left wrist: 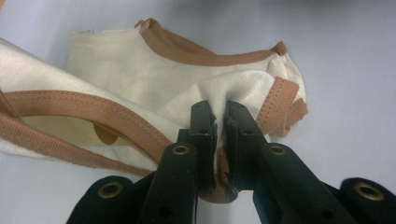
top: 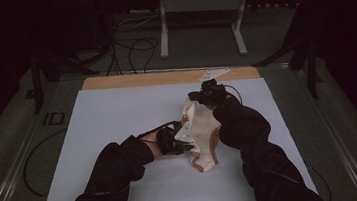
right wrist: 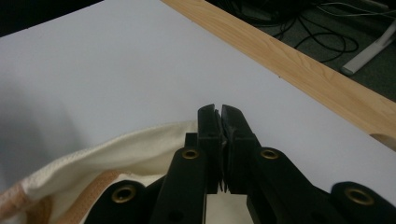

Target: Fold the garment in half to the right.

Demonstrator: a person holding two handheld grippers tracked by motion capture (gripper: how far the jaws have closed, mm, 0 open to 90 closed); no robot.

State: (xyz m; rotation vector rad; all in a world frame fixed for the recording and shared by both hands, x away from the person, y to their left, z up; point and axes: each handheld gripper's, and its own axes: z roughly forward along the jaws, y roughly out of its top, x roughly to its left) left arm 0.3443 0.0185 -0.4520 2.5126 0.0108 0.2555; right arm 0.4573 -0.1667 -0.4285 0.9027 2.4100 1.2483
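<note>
Both grippers are on the cloth (top: 202, 128), a cream piece with tan trim, bunched up just right of the middle of the white sheet (top: 118, 117). The left gripper (top: 191, 147) comes in from the left at the cloth's near end, and in the left gripper view its jaws are pinched tight on a fold of cream fabric (left wrist: 154, 70) right beside a tan band (left wrist: 278, 100), with only a sliver of gap between them. The right gripper (top: 192, 97) is at the cloth's far end, and in the right gripper view its jaws are pressed nearly together with the cream hem (right wrist: 112, 147) running in under them; thin cloth seems caught there, though the pinch itself is hard to make out. The cloth is stretched near to far between the two grips, its near end sagging onto the sheet. Room to move: wide bare sheet to the left, a narrower strip on the right out to the sheet's edge. Just beyond the right gripper the sheet ends at a wooden strip (top: 164, 78), the table's far edge, with cables (top: 136, 49) and a stand (top: 202, 7) on the floor past it.
</note>
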